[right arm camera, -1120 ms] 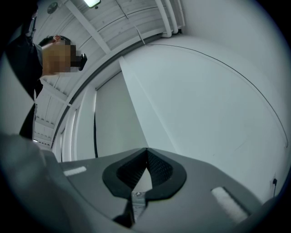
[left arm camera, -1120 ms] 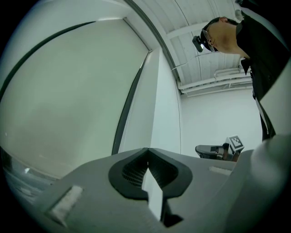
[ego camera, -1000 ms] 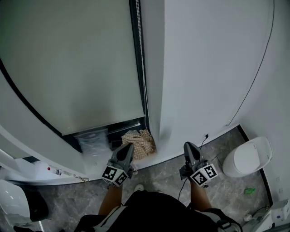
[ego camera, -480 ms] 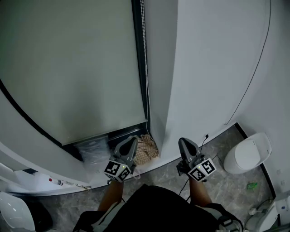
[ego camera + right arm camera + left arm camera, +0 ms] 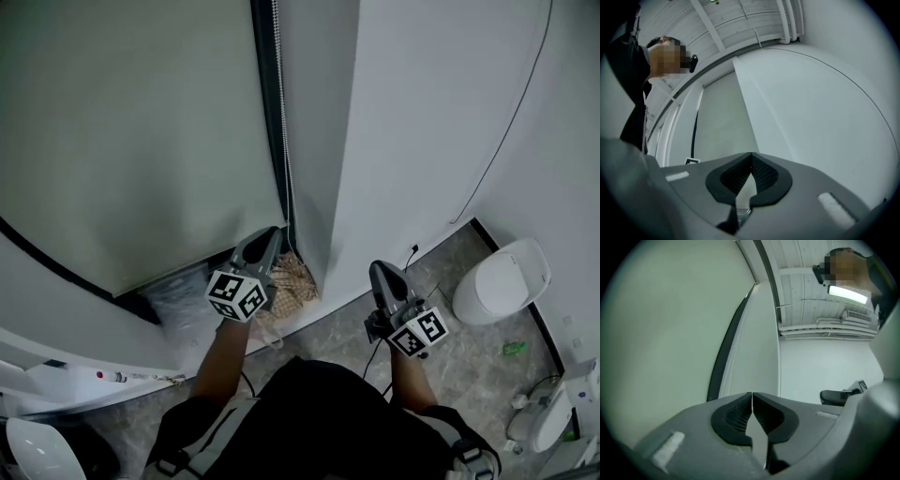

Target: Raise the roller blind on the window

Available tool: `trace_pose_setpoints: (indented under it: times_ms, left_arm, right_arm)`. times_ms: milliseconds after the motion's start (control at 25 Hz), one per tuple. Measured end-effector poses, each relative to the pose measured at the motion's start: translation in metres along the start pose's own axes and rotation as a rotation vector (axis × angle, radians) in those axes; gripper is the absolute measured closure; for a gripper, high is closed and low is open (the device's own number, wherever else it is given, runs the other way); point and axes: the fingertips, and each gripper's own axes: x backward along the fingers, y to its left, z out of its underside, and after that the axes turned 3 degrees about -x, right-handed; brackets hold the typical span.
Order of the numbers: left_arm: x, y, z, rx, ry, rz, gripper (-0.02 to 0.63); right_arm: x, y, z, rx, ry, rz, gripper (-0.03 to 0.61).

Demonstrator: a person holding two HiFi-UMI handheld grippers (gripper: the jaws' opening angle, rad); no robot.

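A pale grey-green roller blind (image 5: 141,141) hangs low over the window at the left, and it fills the left of the left gripper view (image 5: 665,333). A thin bead chain (image 5: 280,122) runs down beside the dark window frame (image 5: 265,112). My left gripper (image 5: 271,234) is shut and empty, its tip close to the chain's lower end, and whether it touches I cannot tell. In its own view the pads meet (image 5: 752,395). My right gripper (image 5: 379,270) is shut and empty, lower and to the right, pointing at the white wall (image 5: 825,103).
A checked cloth (image 5: 289,286) and a clear plastic bag (image 5: 183,300) lie at the window's foot. A white rounded bin (image 5: 499,281) stands on the floor at the right, a green scrap (image 5: 514,348) near it. A thin cable (image 5: 511,122) runs down the wall.
My left gripper has risen and moved forward to the foot of the window frame beside the chain. The right gripper has stayed about where it was.
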Motion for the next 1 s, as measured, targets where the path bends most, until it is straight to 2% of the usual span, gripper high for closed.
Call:
trace_pose_setpoints:
  times_ms: [80, 160, 360, 480, 640, 800, 880, 1000]
  left_arm:
    - [-0.02, 0.013, -0.004, 0.013, 0.011, -0.013, 0.574]
    - [-0.04, 0.02, -0.011, 0.016, 0.007, -0.011, 0.564]
    - [-0.09, 0.019, -0.03, 0.051, -0.041, 0.066, 0.561]
    - [-0.114, 0.029, -0.03, 0.037, -0.02, 0.024, 0.561]
    - [-0.124, 0.051, -0.024, -0.049, 0.011, -0.138, 0.56]
    - [-0.121, 0.07, -0.014, -0.081, 0.036, -0.235, 0.472]
    - [-0.124, 0.076, -0.009, -0.077, 0.047, -0.233, 0.456]
    - [-0.137, 0.073, -0.004, -0.048, 0.056, -0.151, 0.456]
  right_arm:
    - [0.008, -0.005, -0.002, 0.001, -0.003, 0.035, 0.58]
    - [0.015, -0.011, -0.004, 0.005, -0.008, 0.071, 0.58]
    - [0.032, -0.026, -0.011, 0.022, -0.025, 0.152, 0.58]
    - [0.038, -0.031, -0.015, 0.032, -0.038, 0.188, 0.58]
    - [0.046, -0.036, -0.024, 0.021, -0.064, 0.225, 0.58]
    - [0.05, -0.045, -0.022, 0.039, -0.054, 0.247, 0.58]
    - [0.048, -0.048, -0.021, 0.039, -0.049, 0.251, 0.58]
    - [0.043, -0.049, -0.023, 0.027, -0.052, 0.249, 0.58]
